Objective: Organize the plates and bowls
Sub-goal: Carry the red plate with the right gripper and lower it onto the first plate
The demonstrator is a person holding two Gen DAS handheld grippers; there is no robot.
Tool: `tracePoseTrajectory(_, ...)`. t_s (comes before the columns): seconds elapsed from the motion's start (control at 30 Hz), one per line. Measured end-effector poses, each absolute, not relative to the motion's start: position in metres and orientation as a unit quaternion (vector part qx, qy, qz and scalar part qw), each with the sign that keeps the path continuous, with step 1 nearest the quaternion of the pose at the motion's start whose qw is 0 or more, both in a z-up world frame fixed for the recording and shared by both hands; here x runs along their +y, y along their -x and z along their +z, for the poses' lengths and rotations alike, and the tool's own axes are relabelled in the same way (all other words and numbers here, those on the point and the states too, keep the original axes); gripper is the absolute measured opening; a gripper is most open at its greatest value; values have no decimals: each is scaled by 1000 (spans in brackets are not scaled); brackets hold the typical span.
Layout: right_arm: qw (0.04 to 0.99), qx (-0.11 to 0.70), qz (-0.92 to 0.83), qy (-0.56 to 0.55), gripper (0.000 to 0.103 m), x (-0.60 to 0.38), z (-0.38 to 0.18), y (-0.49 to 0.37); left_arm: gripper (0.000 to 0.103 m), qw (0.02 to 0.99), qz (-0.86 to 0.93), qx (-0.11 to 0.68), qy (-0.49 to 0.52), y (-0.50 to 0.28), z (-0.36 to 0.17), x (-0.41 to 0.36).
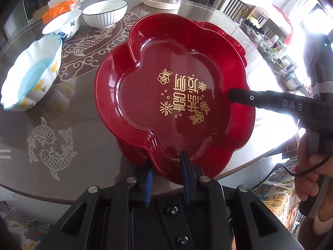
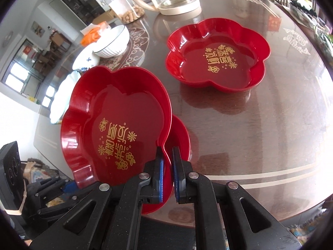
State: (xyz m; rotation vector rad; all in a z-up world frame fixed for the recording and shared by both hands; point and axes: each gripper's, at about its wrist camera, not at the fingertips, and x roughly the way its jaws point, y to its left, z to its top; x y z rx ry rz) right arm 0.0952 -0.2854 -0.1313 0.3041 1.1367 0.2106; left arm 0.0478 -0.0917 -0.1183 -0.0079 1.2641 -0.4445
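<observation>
Your left gripper (image 1: pixel 167 166) and right gripper (image 2: pixel 167 166) each pinch the rim of the top red flower-shaped plate (image 2: pixel 116 123), tilted over a second one (image 2: pixel 181 137) at the table's (image 2: pixel 260 135) near edge. Farther in sits another red plate (image 2: pixel 218 54); three bowls (image 1: pixel 104 13) line the left edge.

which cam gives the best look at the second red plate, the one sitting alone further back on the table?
Right wrist. The lone red plate lies fully in frame there, flower rim and gold print clear, apart from the held red plate pinched by the right gripper. In the left wrist view I can't pick it out; the held plate fills the centre.
</observation>
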Motion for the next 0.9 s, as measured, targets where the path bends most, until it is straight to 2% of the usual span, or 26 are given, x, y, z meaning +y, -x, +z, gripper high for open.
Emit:
tracePoseTrajectory(0.23,822,545,110,-125,12,-280,-114,-99,25,768,-222,600,27,-44,-109,-86)
tracePoseTrajectory(0.47,800,587,118,-36,13,-261,-113,-123,30,772,-208,600,37,-38,-116,-95)
tracePoseTrajectory(0.63,779,617,111,19,14,-253,-127,-140,40,785,-210,582,33,-35,-106,-97)
tracePoseTrajectory(0.73,780,615,96,64,14,-248,-130,-144,48,789,-217,575,22,-29,-99,-96)
tracePoseTrajectory(0.9,779,608,99,114,15,-237,-131,-142,55,799,-208,562,45,-25,-90,-68)
